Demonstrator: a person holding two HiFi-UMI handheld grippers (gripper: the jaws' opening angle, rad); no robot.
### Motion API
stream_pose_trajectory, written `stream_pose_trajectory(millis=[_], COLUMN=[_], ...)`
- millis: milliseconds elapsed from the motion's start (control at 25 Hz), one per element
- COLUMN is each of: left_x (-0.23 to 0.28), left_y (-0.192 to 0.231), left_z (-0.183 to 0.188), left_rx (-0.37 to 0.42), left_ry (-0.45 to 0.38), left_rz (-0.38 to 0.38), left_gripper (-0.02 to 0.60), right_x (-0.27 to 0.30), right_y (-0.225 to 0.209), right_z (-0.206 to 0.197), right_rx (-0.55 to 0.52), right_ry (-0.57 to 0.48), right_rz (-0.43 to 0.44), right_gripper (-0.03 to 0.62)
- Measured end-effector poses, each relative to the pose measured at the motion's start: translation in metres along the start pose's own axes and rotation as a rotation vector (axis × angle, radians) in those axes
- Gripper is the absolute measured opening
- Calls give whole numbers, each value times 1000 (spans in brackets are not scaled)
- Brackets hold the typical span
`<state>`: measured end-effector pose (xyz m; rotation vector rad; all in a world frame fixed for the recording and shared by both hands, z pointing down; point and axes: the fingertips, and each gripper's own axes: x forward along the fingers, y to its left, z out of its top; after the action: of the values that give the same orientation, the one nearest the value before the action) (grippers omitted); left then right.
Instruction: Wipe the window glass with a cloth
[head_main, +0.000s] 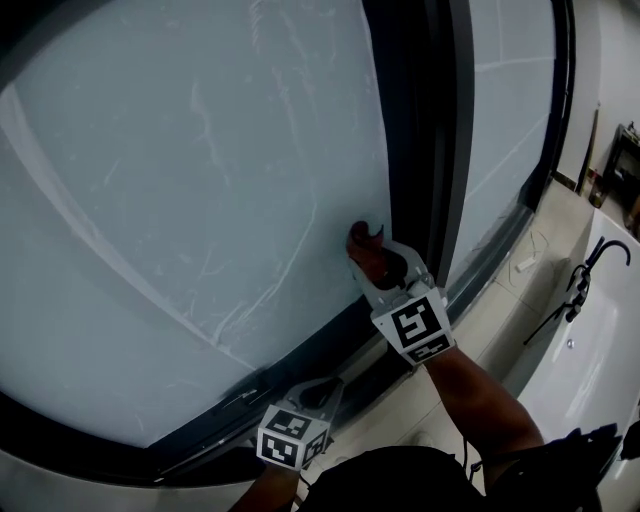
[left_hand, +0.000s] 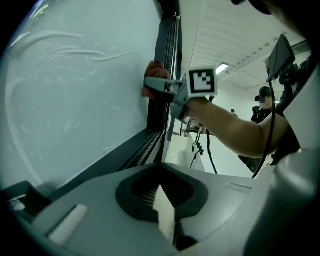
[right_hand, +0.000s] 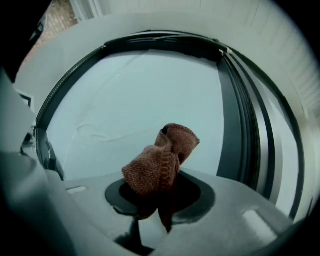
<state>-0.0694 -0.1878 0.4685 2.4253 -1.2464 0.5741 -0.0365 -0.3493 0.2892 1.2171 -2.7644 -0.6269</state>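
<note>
Streaked pale window glass (head_main: 200, 180) is taking the bunched rust-brown knitted cloth (right_hand: 160, 162), which the right gripper (head_main: 372, 262) is clamping beside the dark frame (head_main: 410, 150); steady flat pressure would help, the left gripper (left_hand: 162, 202) idling closed, empty.

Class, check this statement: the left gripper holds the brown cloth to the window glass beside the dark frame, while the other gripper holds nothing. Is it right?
Wrong in one respect: the right gripper, not the left, holds the brown cloth to the window glass beside the dark frame, as the right gripper view shows. The other, the left gripper, holds nothing.
</note>
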Motion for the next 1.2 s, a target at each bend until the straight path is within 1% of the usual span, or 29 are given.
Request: stream_pose_trajectory(millis=[80,160,240,320,520,680,920,1120,1200], left_x=[0,0,-1,-3,-8,-8,-6,-4,-3], left_y=[-1,-3,-3,-3,0,0,1,1,-1], left_z=[-1,0,1,3,5,4,5,7,7], left_rx=[3,6,9,12,9,1,-1,-2,-1], left_ry=[3,4,1,-6,-14,-13,-14,-15,-15], left_rz=[-2,-4,-4,-2,11,13,9,3,-3], left_gripper=[17,17,17,17,17,17,17,17,17], right_x=[2,4,11,17,29,36,38,38,37], right_y=[-4,-11,-24,-38,-65,-72,-68,-51,-46], right_z=[53,96,121,135,150,164,165,163,160], right_rx=[-32,-31,-19,-8,0,-4,-2,-87,-104], right_ry=[-80,-136,-170,-187,-194,-227,-248,-245,-241], right_rz=[16,28,26,18,-3,3,3,-10,-8], right_gripper=[107,107,107,107,107,107,109,109,109])
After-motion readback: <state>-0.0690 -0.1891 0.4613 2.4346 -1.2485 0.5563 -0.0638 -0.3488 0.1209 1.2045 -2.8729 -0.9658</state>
